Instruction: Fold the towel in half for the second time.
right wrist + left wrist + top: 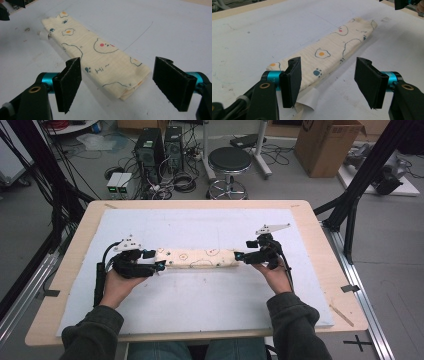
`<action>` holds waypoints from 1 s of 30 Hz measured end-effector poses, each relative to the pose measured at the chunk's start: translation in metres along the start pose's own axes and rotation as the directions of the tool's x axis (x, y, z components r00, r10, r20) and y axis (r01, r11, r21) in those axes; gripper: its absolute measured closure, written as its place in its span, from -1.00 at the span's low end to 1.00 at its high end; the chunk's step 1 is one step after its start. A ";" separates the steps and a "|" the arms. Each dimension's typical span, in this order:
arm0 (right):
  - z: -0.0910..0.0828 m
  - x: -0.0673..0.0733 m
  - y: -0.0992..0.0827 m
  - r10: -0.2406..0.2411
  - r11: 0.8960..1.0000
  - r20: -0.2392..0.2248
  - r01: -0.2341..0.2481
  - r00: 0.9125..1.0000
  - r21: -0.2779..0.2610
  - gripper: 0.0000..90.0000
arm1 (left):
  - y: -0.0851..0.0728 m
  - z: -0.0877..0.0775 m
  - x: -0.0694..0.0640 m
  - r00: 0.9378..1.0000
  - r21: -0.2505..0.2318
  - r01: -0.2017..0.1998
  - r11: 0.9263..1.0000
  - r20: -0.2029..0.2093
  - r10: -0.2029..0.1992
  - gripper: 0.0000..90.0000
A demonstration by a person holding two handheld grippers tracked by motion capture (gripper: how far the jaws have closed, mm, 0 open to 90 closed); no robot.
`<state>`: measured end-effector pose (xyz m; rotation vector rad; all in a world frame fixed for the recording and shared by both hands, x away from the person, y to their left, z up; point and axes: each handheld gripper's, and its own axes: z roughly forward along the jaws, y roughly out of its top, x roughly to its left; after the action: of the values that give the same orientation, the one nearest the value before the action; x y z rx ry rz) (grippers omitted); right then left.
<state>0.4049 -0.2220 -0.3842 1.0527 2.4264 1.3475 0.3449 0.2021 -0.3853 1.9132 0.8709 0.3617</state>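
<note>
folded patterned cloth (199, 258) lying flat on the white mat (200, 300), stretched between the left gripper (327, 82) and right gripper (123, 82); each gripper's jaws stand apart, straddling one cloth end.

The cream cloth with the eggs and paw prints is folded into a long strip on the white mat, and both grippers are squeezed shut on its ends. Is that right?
Not quite. The cream cloth with fried-egg and paw prints is a long folded strip on the white mat, but the left gripper and right gripper are open, one at each end. Each gripper view shows its black jaws standing wide apart, clamping nothing.
</note>
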 end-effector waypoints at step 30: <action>-0.010 0.014 -0.014 -0.020 0.999 -0.028 0.019 0.999 -0.032 -0.64 | -0.014 -0.018 -0.009 1.000 -0.018 -0.006 1.000 0.003 0.006 -0.31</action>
<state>0.3831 -0.2239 -0.3867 1.0066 2.4209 1.3990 0.3227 0.2113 -0.3879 1.8999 0.8575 0.3692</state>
